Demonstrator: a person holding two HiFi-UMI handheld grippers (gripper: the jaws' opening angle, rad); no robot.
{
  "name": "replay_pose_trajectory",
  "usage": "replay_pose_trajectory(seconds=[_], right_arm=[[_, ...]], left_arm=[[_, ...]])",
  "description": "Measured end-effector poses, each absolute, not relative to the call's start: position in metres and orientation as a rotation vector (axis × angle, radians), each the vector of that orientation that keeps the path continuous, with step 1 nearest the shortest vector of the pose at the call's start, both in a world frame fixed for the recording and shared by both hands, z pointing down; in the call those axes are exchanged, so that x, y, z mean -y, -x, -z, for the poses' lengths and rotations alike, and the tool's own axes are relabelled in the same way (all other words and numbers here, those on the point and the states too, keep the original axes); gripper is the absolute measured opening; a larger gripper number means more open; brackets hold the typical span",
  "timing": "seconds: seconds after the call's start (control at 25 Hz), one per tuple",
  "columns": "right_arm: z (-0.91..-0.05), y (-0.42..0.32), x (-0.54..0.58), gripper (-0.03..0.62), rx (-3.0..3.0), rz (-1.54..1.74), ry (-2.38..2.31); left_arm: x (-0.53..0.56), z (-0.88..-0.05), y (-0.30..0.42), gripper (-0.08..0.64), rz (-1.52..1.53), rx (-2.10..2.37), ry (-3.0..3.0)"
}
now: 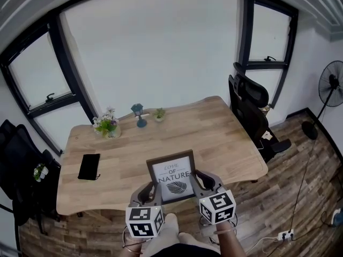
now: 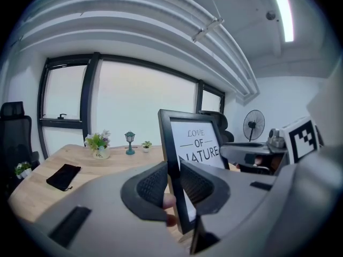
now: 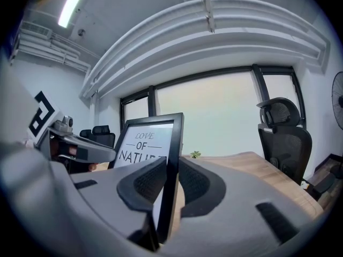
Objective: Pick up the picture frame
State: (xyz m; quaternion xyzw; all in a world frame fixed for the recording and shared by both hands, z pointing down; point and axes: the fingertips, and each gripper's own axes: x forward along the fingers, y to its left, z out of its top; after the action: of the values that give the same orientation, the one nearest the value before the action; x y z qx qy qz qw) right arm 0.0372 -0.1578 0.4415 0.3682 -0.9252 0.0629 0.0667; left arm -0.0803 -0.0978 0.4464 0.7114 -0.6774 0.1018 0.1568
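Observation:
The picture frame (image 1: 172, 175) has a dark border and a white print reading "Love of Nature". It is held upright in the air above the near edge of the wooden table (image 1: 214, 130). My left gripper (image 1: 151, 188) is shut on the frame's left side (image 2: 170, 159), both pads pressed against the border. On the opposite side my right gripper (image 1: 199, 182) is shut on the frame's right border (image 3: 172, 165). The frame's lower edge is hidden behind the jaws in both gripper views.
On the table lie a black pouch (image 1: 89, 166), a vase of flowers (image 1: 107, 126), a small teal lantern (image 1: 139, 114) and a tiny potted plant (image 1: 159, 114). Black office chairs stand at the right (image 1: 252, 108) and left (image 1: 19, 165). A floor fan (image 1: 332, 90) stands far right.

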Motion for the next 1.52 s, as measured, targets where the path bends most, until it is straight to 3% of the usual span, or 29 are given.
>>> replay_pose_trajectory(seconds=[1.52], right_arm=[[-0.368,0.003,0.147,0.071,2.836,-0.085,-1.215]], left_arm=[[0.095,-0.376,0.126,0.066,-0.142,1.908,-2.184]])
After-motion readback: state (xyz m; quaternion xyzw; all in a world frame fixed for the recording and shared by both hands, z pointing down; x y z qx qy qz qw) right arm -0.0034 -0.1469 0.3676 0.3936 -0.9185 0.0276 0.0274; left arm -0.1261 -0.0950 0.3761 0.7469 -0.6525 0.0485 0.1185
